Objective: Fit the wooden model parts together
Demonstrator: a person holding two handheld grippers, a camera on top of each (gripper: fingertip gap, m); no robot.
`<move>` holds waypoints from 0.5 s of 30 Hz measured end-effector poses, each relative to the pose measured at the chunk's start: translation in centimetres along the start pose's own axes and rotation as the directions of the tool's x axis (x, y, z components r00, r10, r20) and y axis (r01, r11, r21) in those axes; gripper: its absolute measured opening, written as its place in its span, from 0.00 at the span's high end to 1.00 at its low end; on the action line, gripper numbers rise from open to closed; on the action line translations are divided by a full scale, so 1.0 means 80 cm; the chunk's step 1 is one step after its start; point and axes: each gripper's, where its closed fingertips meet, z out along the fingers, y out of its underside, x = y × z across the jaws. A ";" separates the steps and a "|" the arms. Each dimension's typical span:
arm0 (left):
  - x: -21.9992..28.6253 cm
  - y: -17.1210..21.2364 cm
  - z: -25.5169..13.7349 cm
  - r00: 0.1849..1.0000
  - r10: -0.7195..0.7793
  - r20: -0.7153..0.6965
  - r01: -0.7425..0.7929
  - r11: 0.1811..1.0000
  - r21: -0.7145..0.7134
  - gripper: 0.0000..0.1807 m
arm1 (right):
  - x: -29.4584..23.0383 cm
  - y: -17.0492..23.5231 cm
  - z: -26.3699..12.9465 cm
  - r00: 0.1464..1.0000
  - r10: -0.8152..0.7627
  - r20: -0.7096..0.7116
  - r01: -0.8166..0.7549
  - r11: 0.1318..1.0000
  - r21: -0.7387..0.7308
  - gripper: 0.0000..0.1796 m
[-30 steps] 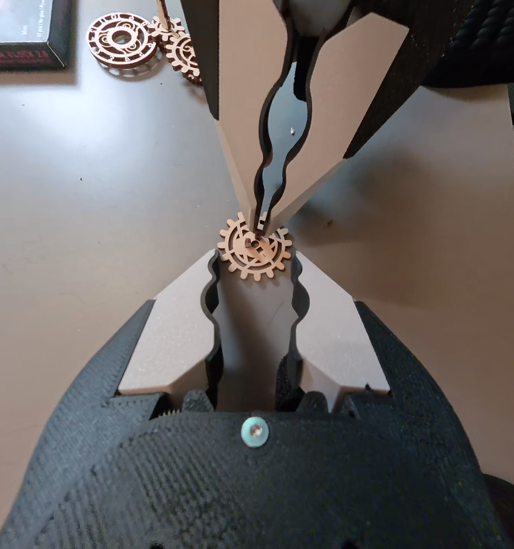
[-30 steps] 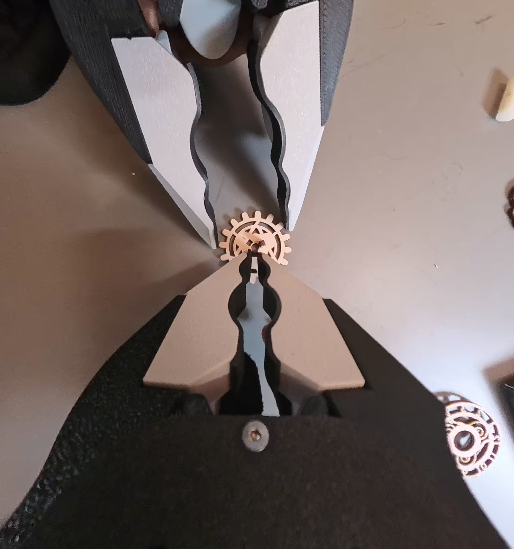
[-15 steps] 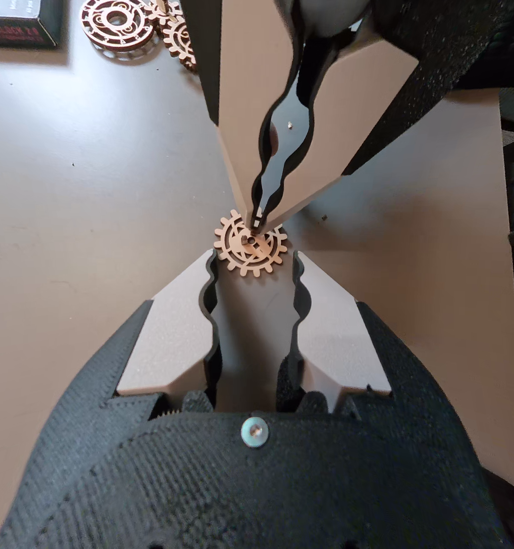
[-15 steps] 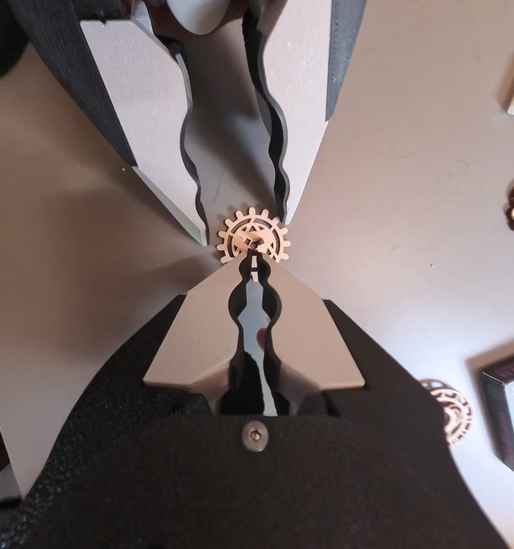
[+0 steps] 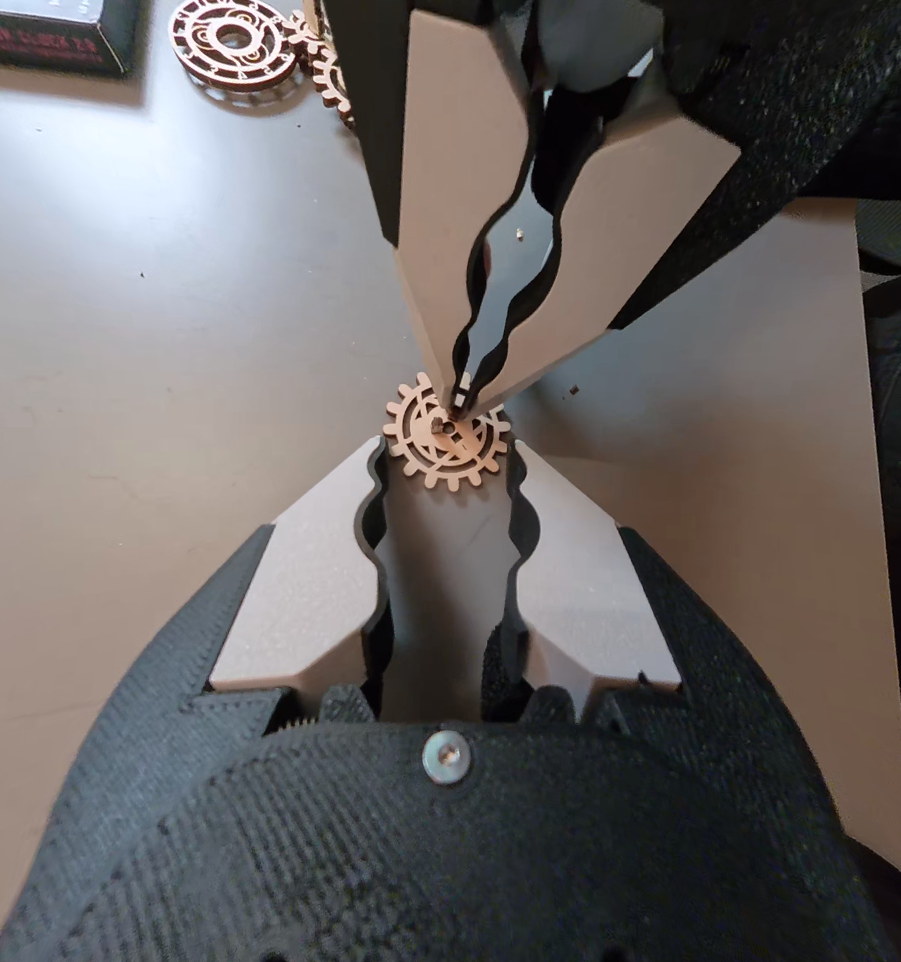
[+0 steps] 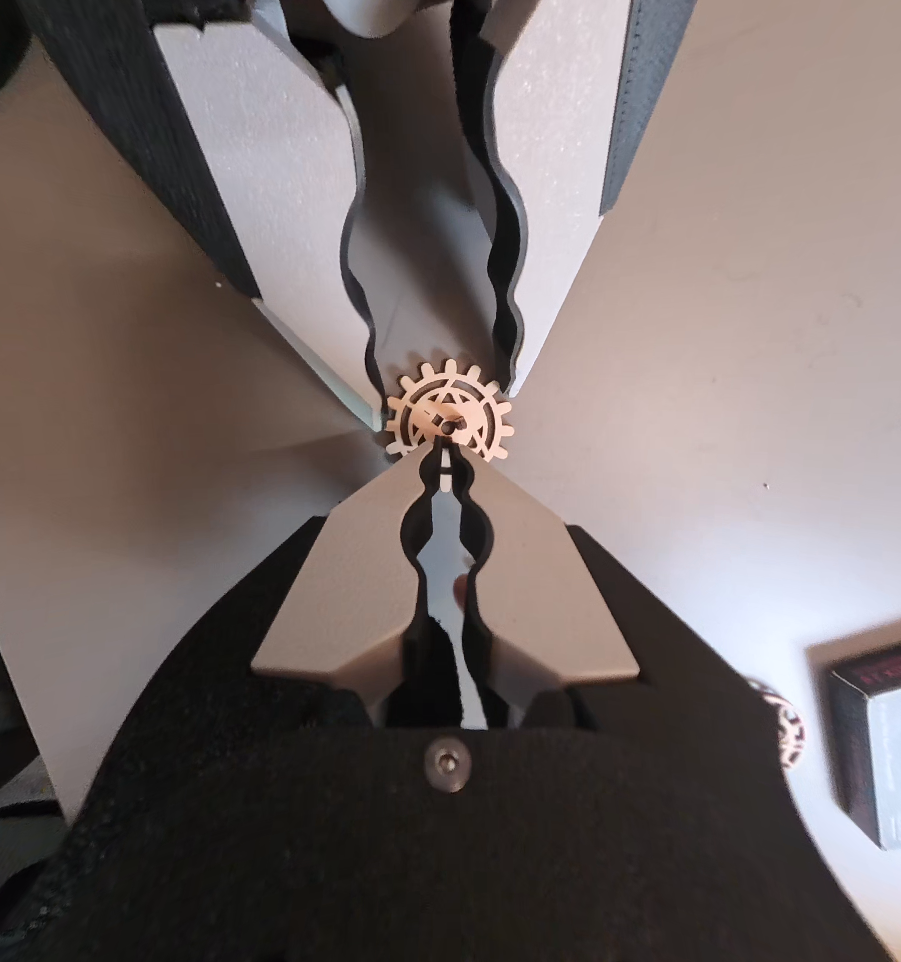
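Jaws of the right gripper [image 6: 445,458] are pinched nearly together on a small wooden pin [image 6: 445,471], its tip at the centre hole of the wooden gear [image 5: 445,437]. Jaws of the left gripper [image 5: 445,453] stand at moderate width, their tips flanking the gear's toothed rim; firm contact cannot be confirmed from either view. The gear lies flat on the desk [image 5: 151,338], between the two grippers.

Handling, as judged: the gear is thin, light, stiff laser-cut wood with fine spokes and teeth, so it is likely fragile under side load and prone to sliding. Brace it at opposite teeth, not the spokes. Hold the pin near its upper end and keep it upright.

The desk is smooth, matt and grey-brown. More wooden gear parts [image 5: 235,47] and a dark box [image 5: 47,36] lie at its far edge.
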 end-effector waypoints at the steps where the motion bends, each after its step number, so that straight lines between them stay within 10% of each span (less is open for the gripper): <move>1: 0.000 0.000 0.000 1.000 0.000 -0.001 0.000 1.000 0.000 0.76 | 0.000 -0.001 0.000 1.000 0.009 0.004 -0.009 1.000 0.026 1.00; 15: 0.002 0.001 -0.001 1.000 -0.014 -0.019 0.014 1.000 -0.003 0.76 | -0.001 -0.004 -0.005 1.000 -0.017 -0.012 0.019 0.988 0.150 0.98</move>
